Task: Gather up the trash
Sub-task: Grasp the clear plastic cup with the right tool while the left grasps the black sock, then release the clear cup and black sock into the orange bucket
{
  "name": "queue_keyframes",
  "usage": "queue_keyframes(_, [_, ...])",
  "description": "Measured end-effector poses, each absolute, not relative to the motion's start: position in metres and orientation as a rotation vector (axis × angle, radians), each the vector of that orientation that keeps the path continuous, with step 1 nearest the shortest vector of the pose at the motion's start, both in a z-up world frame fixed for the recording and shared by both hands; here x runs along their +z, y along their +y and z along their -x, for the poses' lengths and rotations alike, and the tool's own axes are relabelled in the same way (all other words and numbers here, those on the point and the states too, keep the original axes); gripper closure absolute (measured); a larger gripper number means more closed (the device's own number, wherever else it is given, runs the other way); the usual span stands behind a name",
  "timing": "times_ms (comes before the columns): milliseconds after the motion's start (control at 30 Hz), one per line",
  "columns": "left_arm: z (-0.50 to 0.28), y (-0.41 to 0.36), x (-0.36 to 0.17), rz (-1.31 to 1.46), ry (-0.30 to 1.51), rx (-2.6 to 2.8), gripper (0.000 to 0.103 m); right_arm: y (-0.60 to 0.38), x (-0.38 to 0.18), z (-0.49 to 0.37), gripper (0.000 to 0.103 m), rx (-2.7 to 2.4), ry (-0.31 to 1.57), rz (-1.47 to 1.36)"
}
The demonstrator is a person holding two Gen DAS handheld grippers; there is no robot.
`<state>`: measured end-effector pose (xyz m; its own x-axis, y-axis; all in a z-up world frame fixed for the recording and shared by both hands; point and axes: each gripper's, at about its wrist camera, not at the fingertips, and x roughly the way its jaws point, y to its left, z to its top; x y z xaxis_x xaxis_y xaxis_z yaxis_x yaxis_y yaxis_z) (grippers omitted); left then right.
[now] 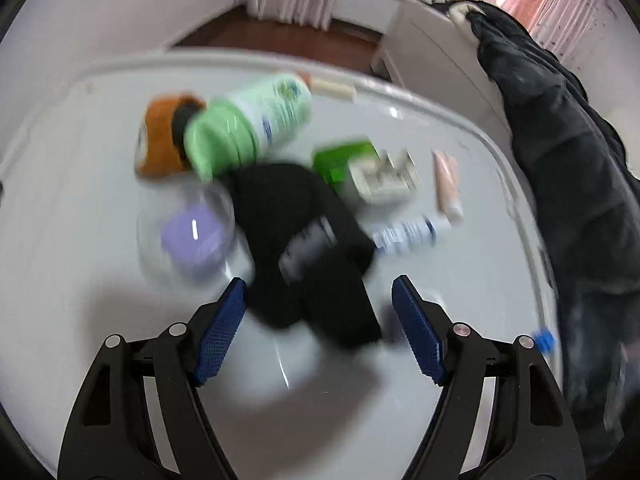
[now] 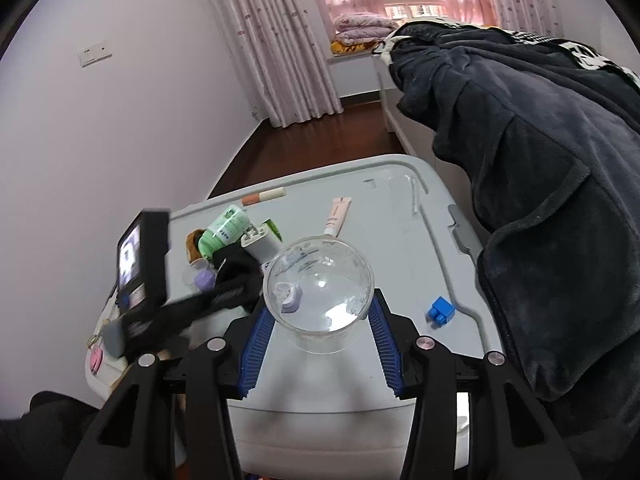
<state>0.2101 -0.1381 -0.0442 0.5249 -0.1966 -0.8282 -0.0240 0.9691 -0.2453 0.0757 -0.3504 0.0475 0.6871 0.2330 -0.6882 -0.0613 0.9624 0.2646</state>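
The grey bin lid (image 2: pixel 400 240) carries a pile: a green bottle (image 1: pixel 248 120), an orange-brown item (image 1: pixel 160 140), a black cloth (image 1: pixel 292 232), a green-and-white box (image 1: pixel 360 168), a pink tube (image 1: pixel 446 178) and a white-blue tube (image 1: pixel 408 234). My left gripper (image 1: pixel 320 300) is open, hovering over the black cloth; the view is blurred. My right gripper (image 2: pixel 320 320) is shut on a clear plastic cup (image 2: pixel 320 284) that holds small scraps. A small clear lid with a purple piece (image 1: pixel 192 232) lies left of the cloth.
A blue toy brick (image 2: pixel 440 310) lies on the lid's right side. A dark robe (image 2: pixel 540 200) hangs over the white furniture on the right. The left gripper's body (image 2: pixel 144 272) reaches in from the left. A white-orange stick (image 2: pixel 264 196) lies at the lid's far edge.
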Motion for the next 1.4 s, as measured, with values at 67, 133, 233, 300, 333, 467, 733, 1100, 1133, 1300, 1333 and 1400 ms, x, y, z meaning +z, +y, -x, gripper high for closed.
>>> queue_keyframes(67, [-0.215,-0.138,-0.045,0.198,0.998,-0.142,0.083,-0.348,0.047,-0.076,0.056,0.183,0.809,-0.227])
queue_keyframes(133, [-0.209,-0.137,-0.042,0.149,0.980,-0.135,0.087,-0.346,0.047,-0.075,0.056,0.198,0.820,-0.227])
queue_keyframes(233, [-0.186,-0.131,-0.032,0.094,0.954,-0.195,0.087,-0.340,0.046,-0.075,0.056,0.206,0.828,-0.220])
queue_keyframes(300, [-0.163,-0.122,-0.020,0.065,0.925,-0.235,0.087,-0.337,0.044,-0.074,0.056,0.208,0.836,-0.225])
queue_keyframes(333, [-0.155,-0.118,-0.016,0.054,0.920,-0.249,0.087,-0.336,0.043,-0.074,0.056,0.211,0.844,-0.231])
queue_keyframes(467, [-0.099,-0.093,0.018,0.019,0.885,-0.345,0.087,-0.333,0.039,-0.073,0.056,0.213,0.858,-0.245])
queue_keyframes(733, [0.024,-0.033,0.051,-0.057,0.894,-0.458,0.087,-0.302,0.049,-0.024,0.056,0.369,0.855,-0.246])
queue_keyframes(1100, [0.083,-0.014,-0.012,-0.052,1.153,-0.521,0.087,-0.238,0.015,0.089,0.055,0.503,1.113,-0.073])
queue_keyframes(1133, [0.084,-0.013,-0.014,-0.054,1.159,-0.526,0.087,-0.234,0.012,0.094,0.055,0.504,1.129,-0.058])
queue_keyframes(1300, [0.081,-0.021,-0.024,-0.073,1.219,-0.546,0.081,-0.232,-0.004,0.105,0.053,0.494,1.196,-0.053])
queue_keyframes(1333, [0.080,-0.023,-0.029,-0.081,1.241,-0.540,0.065,-0.230,-0.009,0.105,0.043,0.489,1.211,-0.048])
queue_keyframes(1400, [0.078,-0.022,-0.034,-0.082,1.270,-0.516,0.040,-0.233,-0.016,0.106,0.038,0.460,1.236,-0.037])
